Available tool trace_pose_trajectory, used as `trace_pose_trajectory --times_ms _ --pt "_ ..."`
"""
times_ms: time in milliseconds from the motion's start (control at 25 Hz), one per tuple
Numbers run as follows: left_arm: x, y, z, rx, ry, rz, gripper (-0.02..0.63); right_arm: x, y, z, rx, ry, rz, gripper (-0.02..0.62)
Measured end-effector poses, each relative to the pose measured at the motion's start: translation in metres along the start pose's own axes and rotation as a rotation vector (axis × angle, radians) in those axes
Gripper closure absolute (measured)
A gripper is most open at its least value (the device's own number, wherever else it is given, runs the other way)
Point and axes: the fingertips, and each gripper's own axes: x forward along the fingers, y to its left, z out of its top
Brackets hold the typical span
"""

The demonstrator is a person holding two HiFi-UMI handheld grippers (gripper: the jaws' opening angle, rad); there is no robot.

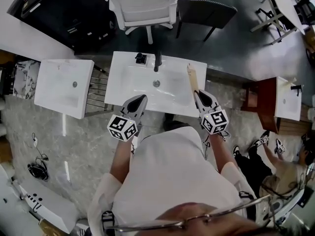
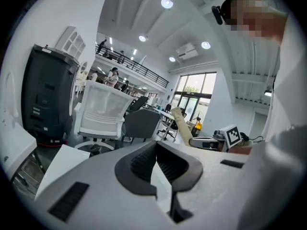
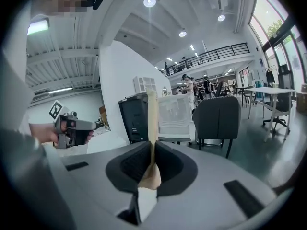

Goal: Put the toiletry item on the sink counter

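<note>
The right gripper (image 1: 200, 94) clamps the near end of the flat beige toiletry item (image 1: 192, 76), which points away over the right side of the white sink (image 1: 123, 65). The left gripper (image 1: 142, 99) is closed and empty at the sink's near edge.

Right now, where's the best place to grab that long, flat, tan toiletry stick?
By its near end, from the person's side, pads on the two flat faces: the long, flat, tan toiletry item is thin. The right gripper holds it just so, over the white sink.
</note>
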Motion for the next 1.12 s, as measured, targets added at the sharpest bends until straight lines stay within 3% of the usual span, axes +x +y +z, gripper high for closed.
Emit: trace_pose_trajectory --times_ms 600,1120 --pt "0.061 0.008 -0.001 -0.054 0.051 0.083 0.601 0.043 -0.053 -0.007 0.014 0.086 0.098 0.560" --pt "0.080 0.017 0.000 -0.049 0.083 0.048 0.601 0.056 -0.059 -0.020 -0.012 0.161 0.100 0.560"
